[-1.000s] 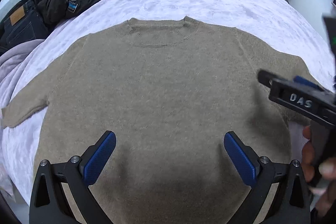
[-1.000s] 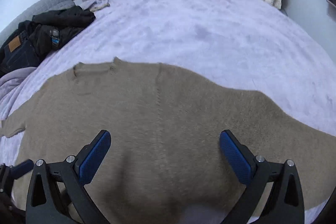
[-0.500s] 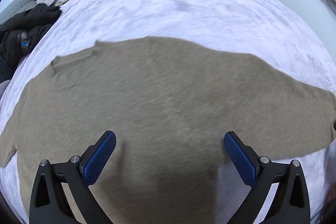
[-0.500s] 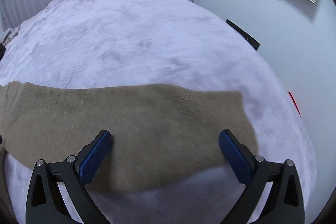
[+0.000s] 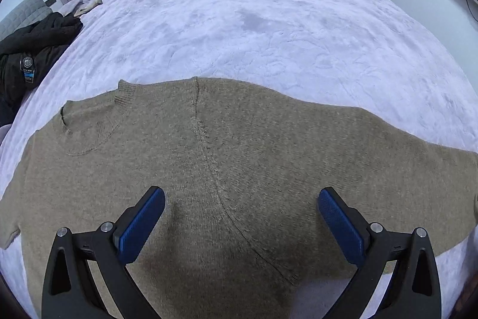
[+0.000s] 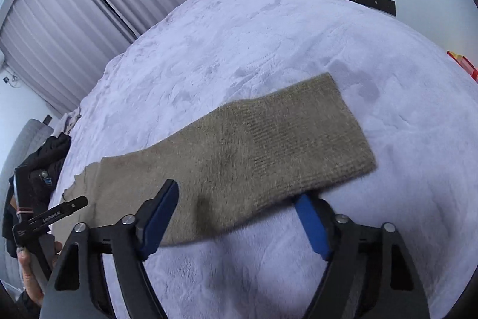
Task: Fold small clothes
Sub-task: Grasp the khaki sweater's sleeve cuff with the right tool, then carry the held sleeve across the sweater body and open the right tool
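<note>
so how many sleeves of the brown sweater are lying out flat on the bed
2. One sleeve stretches out toward the bed's right side, under the right gripper; the other sleeve lies at the far left edge of the left wrist view, partly cut off.

**Taupe knit sweater spread flat on the bed**

The sweater [image 5: 239,169] is a fuzzy, grey-brown knit lying flat and unfolded, filling the lower half of the left wrist view. Its ribbed round neckline sits at the left of that frame, a raglan seam curves from upper centre down to lower right, and one sleeve runs off the right edge. In the right wrist view, that sleeve [image 6: 269,145] stretches diagonally from lower left to centre right, its ribbed cuff squared off and flat.
</note>
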Demonstrator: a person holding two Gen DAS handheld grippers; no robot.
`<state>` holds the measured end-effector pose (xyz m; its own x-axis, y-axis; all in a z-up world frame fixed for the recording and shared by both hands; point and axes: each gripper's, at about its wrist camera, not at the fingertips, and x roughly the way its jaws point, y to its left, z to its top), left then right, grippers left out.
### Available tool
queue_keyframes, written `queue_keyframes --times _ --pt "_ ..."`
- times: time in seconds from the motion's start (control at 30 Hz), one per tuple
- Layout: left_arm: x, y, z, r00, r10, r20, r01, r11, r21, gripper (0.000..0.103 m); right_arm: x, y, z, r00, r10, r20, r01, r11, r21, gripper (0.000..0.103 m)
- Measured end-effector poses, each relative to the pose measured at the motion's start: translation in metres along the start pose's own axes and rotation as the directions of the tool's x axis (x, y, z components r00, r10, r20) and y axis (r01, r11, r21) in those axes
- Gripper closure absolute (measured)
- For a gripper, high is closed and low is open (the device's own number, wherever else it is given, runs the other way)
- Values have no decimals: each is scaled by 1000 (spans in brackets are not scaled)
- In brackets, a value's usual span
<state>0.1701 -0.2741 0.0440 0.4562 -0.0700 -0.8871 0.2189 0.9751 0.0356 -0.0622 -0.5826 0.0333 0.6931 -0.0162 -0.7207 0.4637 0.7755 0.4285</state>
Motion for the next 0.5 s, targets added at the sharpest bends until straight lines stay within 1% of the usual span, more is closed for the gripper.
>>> queue_keyframes --times 0.03,0.07,0.1,0.13,0.17,0.2,0.27,0.3,0.33,0.37,0.4,0.43,0.47,0.5 --pt "7 0 1 1000 -6 -15 6 1000 -2 0 5 2 5 1000 -24 8 24 1000 -10 45" --pt "14 0 1 999 -23 -33 23 1000 -6 0 11 3 11 998 -56 10 57 998 -18 66" --pt "21 1 2 998 -47 -52 46 999 -12 0 16 5 15 997 -76 7 76 997 -24 79" --pt "25 3 2 997 -57 -58 55 998 -21 0 18 6 18 997 -78 6 79 996 -30 95" --pt "25 5 2 997 -64 -53 63 998 -24 0 18 8 20 998 -68 10 68 997 -35 95" --pt "22 8 3 997 -70 -37 69 997 -27 0 13 9 20 997 -77 27 78 996 -48 96" --pt "11 13 7 997 -74 13 75 996 -38 0 -2 16 19 989 -120 89 128 987 -96 96" --pt "6 15 10 996 -78 39 80 996 -49 0 -11 20 19 982 -134 134 149 982 -115 96" --pt "5 16 14 995 -83 47 86 994 -60 0 -18 23 19 975 -146 167 167 978 -125 96" --pt "7 15 16 995 -88 38 90 994 -66 0 -23 27 19 968 -159 193 186 974 -128 96" --pt "15 10 17 996 -93 3 93 994 -64 0 -26 28 18 964 -168 206 196 972 -126 96" --pt "26 2 15 995 -88 -49 86 995 -43 0 -27 28 16 962 -174 210 202 972 -121 96" --pt "41 -9 11 992 -54 -110 54 999 1 0 -27 29 12 960 -187 209 215 969 -120 96" --pt "48 -19 7 995 5 -103 0 999 52 0 -25 29 9 958 -206 201 234 964 -128 96"
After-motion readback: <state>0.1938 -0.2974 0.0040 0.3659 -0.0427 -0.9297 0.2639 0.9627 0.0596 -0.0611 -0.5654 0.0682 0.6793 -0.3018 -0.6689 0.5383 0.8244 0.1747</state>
